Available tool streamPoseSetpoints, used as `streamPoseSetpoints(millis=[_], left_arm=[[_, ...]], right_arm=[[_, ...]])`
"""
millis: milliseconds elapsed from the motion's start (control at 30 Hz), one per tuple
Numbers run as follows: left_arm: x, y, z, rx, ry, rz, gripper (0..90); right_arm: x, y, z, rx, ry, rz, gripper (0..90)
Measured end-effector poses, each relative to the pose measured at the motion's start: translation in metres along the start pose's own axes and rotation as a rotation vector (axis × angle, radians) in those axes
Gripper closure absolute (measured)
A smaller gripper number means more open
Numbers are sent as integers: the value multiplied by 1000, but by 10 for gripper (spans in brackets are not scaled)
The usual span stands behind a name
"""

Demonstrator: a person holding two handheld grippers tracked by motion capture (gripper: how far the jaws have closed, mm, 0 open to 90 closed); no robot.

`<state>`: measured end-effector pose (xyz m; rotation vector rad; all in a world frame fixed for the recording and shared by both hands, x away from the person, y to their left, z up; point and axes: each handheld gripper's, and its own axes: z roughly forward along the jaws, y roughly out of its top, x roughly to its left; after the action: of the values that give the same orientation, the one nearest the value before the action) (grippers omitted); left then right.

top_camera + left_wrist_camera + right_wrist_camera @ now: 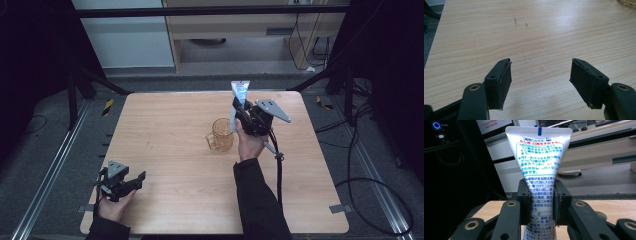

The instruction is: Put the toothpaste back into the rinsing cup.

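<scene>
White and printed in blue, the toothpaste tube stands upright, crimped end on top, clamped between the fingers of the right gripper; in the high view it is held above the far middle of the wooden surface, just beside and above an amber glass mug, its lower end near the mug's rim; whether it touches the mug cannot be told; the right hand grips the tool from below; the left gripper rests near the surface's near left corner, well apart from the mug, its fingers spread wide with only bare wood between them.
</scene>
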<state>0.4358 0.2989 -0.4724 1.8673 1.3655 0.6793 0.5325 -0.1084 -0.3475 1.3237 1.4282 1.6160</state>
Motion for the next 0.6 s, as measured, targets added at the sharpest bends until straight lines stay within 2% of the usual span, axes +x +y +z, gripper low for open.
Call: streamPoseSetpoints(millis=[267,600], left_arm=[[0,0,0,-2,-2,-2,324],[0,0,0,-4,-2,-4,324]], right_arm=[[0,-4,15,-32,-16,22,716],[1,-15,31,-23,-35,16,716]])
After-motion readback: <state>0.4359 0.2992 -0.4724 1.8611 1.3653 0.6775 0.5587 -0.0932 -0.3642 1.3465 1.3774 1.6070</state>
